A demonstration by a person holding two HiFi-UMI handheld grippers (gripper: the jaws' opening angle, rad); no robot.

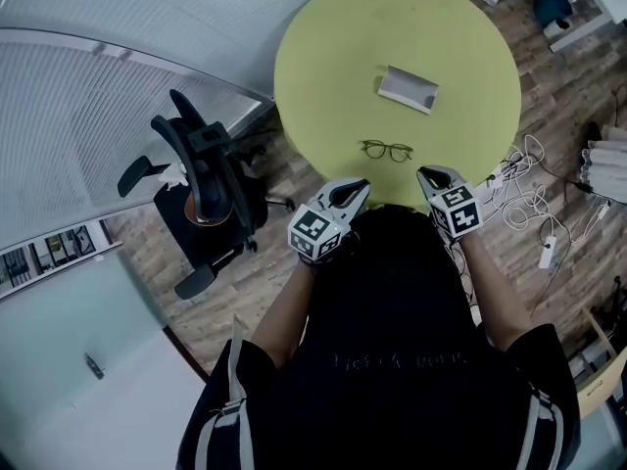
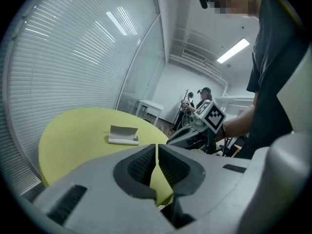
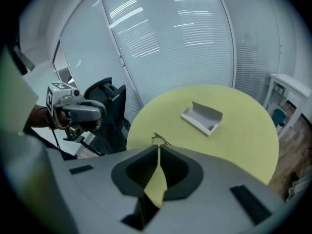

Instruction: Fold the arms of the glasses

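Folding is judged not under way at this moment: nothing is gripped or touched. The round yellow worktop (image 1: pixel 323 57) is spread ahead of both claws. The left claw (image 1: pixel 361 186) and the right claw (image 1: pixel 423 174) are pressed fully together and empty, and are held at the near edge. An open grey case (image 1: pixel 409 88) is set well beyond the claws, and nothing is seen inside it. The glasses (image 1: pixel 387 150) are laid just ahead of the claws, between the two and clear of the case. Their arms cannot be read as folded or open (too small), so both folds are counted as possibly still left.
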